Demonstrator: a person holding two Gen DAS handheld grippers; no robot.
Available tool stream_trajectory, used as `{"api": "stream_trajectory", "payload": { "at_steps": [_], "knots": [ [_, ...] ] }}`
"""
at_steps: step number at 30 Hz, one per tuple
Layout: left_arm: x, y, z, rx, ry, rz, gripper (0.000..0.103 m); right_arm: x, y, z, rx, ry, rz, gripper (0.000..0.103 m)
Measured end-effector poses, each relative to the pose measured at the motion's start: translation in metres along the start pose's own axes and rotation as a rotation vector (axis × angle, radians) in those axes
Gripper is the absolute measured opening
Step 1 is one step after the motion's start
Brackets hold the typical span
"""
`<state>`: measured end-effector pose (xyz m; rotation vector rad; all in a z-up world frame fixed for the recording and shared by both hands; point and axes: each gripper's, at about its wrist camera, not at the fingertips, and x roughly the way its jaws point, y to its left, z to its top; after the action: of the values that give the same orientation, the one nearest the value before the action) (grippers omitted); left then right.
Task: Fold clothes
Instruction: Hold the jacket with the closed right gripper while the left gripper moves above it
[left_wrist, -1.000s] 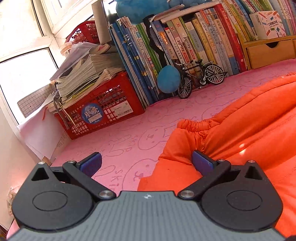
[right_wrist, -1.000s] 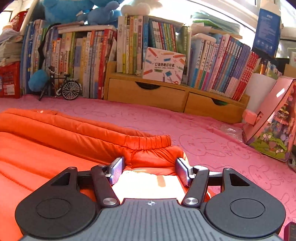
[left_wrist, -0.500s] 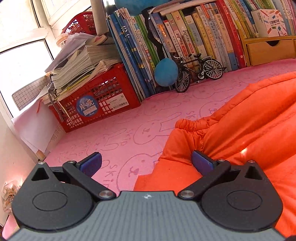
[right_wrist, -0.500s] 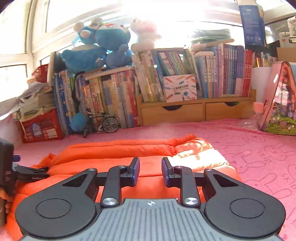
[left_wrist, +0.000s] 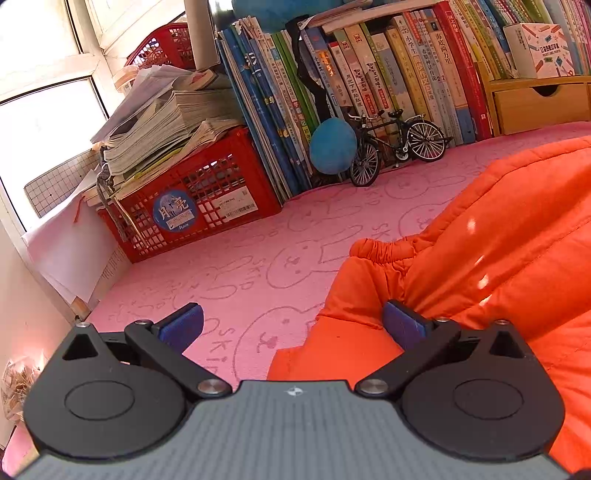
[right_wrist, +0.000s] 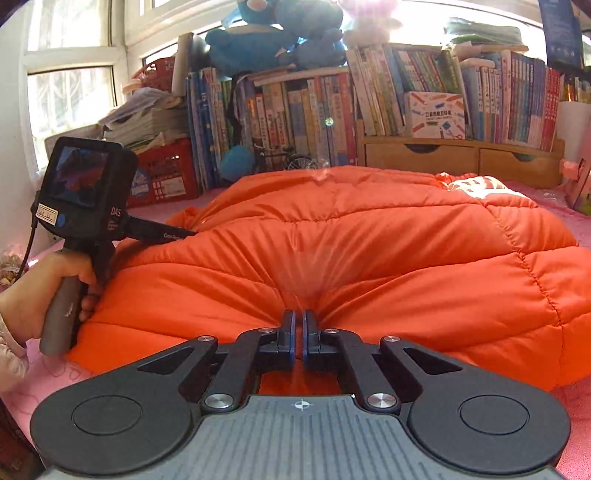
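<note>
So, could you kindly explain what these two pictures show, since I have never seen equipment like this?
A person holds a hand-held tool with two fingers in each hand; a camera on each looks forward along them. The left wrist view shows the left gripper, fingers wide open, over the elastic cuff of a puffy orange quilted jacket lying on a pink rabbit-print mat. The right wrist view shows the right gripper shut, seemingly pinching the jacket's fabric, and the person's left hand on the other tool's handle. Books line the back.
</note>
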<state>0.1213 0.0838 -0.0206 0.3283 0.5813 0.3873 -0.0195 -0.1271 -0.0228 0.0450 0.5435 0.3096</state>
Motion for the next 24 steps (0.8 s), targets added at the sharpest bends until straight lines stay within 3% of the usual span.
{"api": "stream_trajectory", "payload": {
  "at_steps": [1, 6, 9, 11, 12, 14, 16, 21, 24],
  "knots": [
    [-0.002, 0.000, 0.001, 0.002, 0.002, 0.004, 0.103, 0.001, 0.002, -0.002, -0.010, -0.002, -0.012, 0.004],
    [-0.085, 0.006, 0.012, 0.038, -0.178, -0.164, 0.101, 0.002, 0.001, -0.007, 0.008, -0.006, -0.021, 0.004],
    [-0.130, -0.001, 0.017, 0.107, -0.223, -0.401, 0.103, 0.001, -0.002, -0.009, 0.021, -0.008, -0.010, 0.004],
    [-0.145, -0.022, 0.014, 0.203, -0.213, -0.510, 0.103, 0.001, -0.003, -0.009, 0.023, -0.011, -0.007, 0.004],
    [-0.147, -0.035, 0.012, 0.257, -0.211, -0.515, 0.103, 0.001, -0.003, -0.010, 0.025, -0.012, -0.007, 0.004],
    [-0.139, -0.061, 0.007, 0.347, -0.212, -0.444, 0.103, 0.002, -0.004, -0.009, 0.033, -0.013, -0.003, 0.004],
    [-0.115, -0.076, 0.007, 0.375, -0.163, -0.427, 0.103, 0.002, -0.006, -0.010, 0.044, -0.014, 0.006, 0.004],
    [-0.077, -0.069, 0.033, 0.238, -0.027, -0.505, 0.103, 0.002, -0.013, -0.012, 0.079, -0.011, 0.028, 0.004],
    [-0.062, -0.068, 0.046, 0.197, 0.008, -0.487, 0.103, 0.002, -0.015, -0.013, 0.088, -0.012, 0.036, 0.004]
  ]
}}
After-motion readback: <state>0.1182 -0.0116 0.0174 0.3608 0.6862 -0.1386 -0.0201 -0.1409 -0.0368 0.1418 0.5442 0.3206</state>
